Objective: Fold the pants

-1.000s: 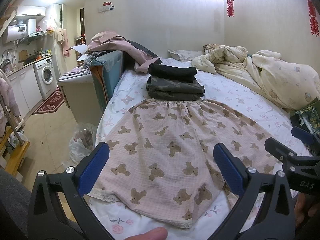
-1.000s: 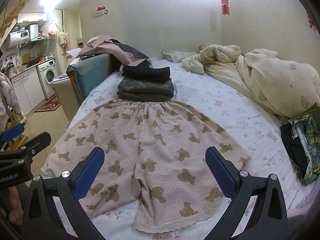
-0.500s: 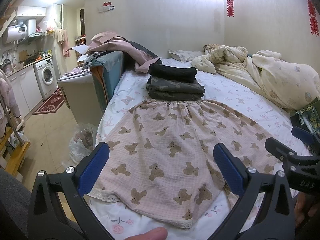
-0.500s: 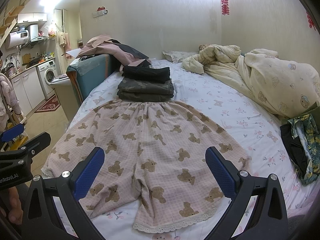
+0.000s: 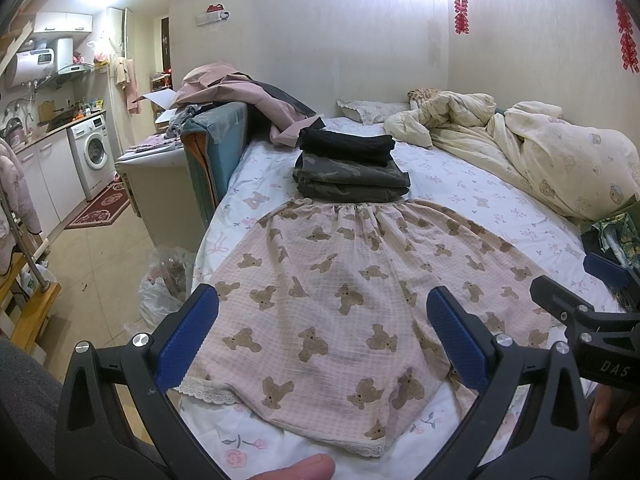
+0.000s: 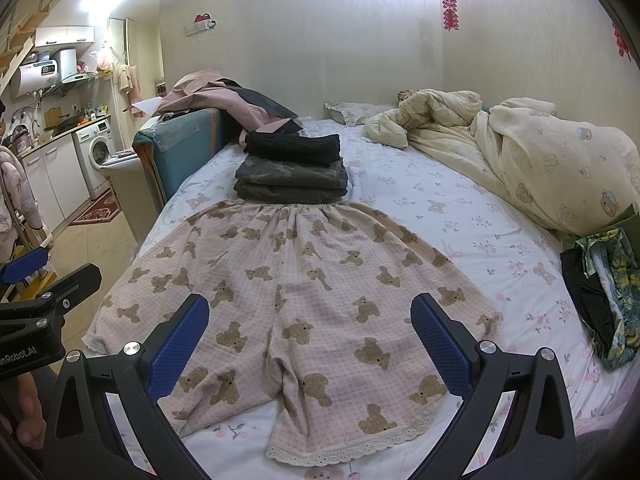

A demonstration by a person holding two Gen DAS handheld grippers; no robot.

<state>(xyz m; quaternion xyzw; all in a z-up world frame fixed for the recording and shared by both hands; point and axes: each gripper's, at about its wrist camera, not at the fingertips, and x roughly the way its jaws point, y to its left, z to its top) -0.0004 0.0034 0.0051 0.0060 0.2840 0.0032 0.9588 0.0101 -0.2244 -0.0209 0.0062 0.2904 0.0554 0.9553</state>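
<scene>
On the left we see a kitchen corner with a white washing machine point(image 5: 95, 148). Next comes the bed point(image 5: 472, 196), soft, with a flowery sheet. The pink bear pants point(image 6: 296, 292) lie flat on it, with lacy hems. Our left gripper point(image 5: 320, 336) and right gripper point(image 6: 308, 340) hang above them, both wide apart, holding nothing. A puffy cream blanket point(image 6: 560, 164) sits right.

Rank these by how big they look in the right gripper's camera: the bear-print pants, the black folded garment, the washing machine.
1. Bear-print pants, by far the largest, though closest too.
2. Black folded garment.
3. Washing machine, smallest here, but it stands farthest away, so that tells nothing of true size.
</scene>
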